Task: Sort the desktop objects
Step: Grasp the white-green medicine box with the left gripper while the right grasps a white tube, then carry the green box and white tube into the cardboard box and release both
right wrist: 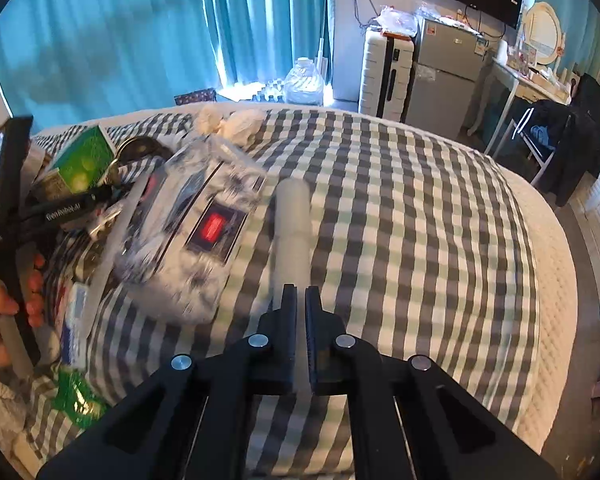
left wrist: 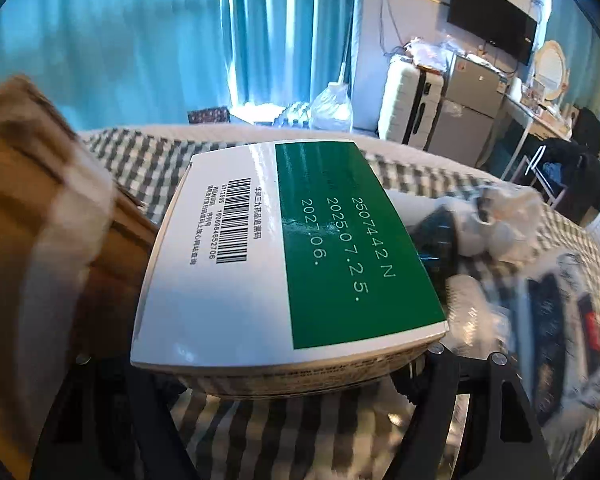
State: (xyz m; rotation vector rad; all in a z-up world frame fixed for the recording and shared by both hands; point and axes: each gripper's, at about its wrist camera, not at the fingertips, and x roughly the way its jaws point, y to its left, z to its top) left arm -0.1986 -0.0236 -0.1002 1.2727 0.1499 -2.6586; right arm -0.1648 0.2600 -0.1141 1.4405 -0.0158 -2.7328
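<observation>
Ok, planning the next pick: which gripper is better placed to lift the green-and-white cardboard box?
Left. The green-and-white cardboard box sits between the spread fingers of the left gripper. The right gripper is shut, aimed at a white plastic cylinder on the checked bedcover instead.

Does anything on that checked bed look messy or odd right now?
Yes. The clutter lies heaped at the left of the checked bedspread, with plastic-wrapped packs tilted over each other. A white tube lies apart from it.

Right gripper [right wrist: 301, 300] fingers [right wrist: 288, 320] together; left gripper [left wrist: 260, 364] fingers spread wide.
</observation>
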